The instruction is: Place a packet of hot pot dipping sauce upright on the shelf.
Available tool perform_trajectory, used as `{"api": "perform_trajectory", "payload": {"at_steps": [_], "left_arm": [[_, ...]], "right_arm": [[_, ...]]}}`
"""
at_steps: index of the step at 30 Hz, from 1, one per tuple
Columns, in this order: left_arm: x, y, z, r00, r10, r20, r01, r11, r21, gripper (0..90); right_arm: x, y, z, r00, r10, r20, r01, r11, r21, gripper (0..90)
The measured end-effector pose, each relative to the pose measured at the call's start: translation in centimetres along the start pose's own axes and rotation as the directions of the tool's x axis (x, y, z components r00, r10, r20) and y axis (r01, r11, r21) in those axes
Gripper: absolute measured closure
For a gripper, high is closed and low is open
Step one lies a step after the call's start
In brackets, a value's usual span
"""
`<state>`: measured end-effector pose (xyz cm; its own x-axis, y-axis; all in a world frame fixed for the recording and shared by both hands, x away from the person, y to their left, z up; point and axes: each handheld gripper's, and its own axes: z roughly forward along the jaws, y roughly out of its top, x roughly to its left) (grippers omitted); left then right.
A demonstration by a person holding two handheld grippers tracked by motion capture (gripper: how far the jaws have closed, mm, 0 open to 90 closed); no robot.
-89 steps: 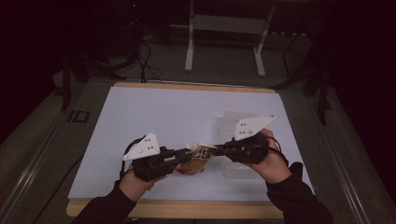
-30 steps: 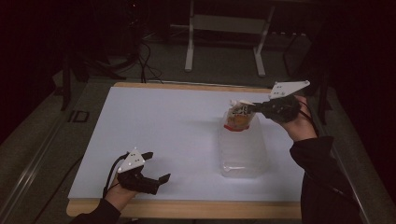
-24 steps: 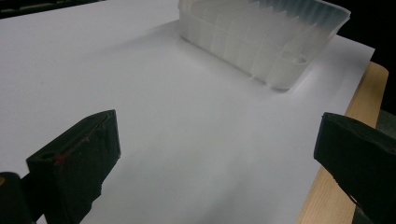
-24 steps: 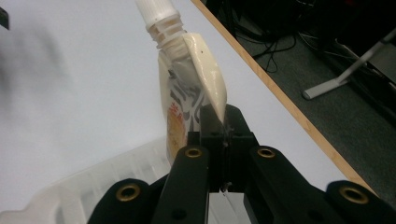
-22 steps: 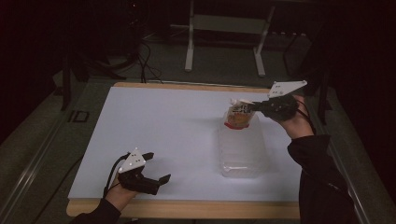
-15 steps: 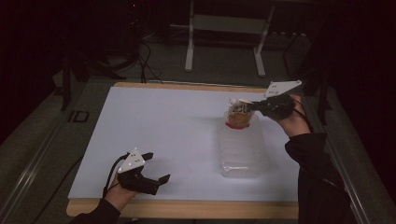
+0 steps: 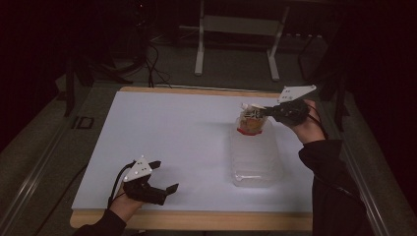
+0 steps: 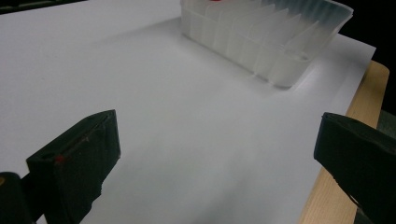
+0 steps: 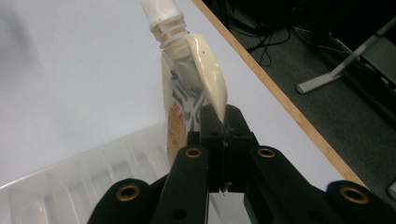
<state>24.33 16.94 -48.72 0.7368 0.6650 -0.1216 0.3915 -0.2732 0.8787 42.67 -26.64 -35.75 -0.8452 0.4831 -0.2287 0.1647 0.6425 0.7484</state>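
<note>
Gripping pouch (image 9: 196, 88) by its edge, right gripper (image 9: 219, 133), white cap up close

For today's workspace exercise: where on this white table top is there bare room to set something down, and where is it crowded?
Bare room: the broad white stretch left of the clear slotted tray, from the far edge to the left gripper, and the strip before the tray. Crowded: the tray's far end, where the right gripper holds the spouted pouch.
</note>
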Motion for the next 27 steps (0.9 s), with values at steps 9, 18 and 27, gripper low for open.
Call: {"api": "perform_trajectory", "payload": {"at_steps": [9,18,27], "left_arm": [[0.1,0.0,0.0,1.0000,0.000,-0.001,0.000,1.0000,0.000,0.6],[0.2,0.0,0.0,1.0000,-0.003,-0.003,0.003,1.0000,-0.002,0.5],[0.3,0.0,-0.1,1.0000,-0.007,-0.002,0.007,1.0000,-0.004,0.5]], "right_arm": [[0.1,-0.8,-1.1,1.0000,0.002,0.001,-0.002,1.000,0.003,89.1],[-0.2,-0.3,-0.6,0.9997,-0.001,-0.024,0.001,1.000,-0.007,88.9],[0.4,-0.2,1.1,0.9976,-0.014,-0.068,0.015,1.000,0.019,88.6]]}}
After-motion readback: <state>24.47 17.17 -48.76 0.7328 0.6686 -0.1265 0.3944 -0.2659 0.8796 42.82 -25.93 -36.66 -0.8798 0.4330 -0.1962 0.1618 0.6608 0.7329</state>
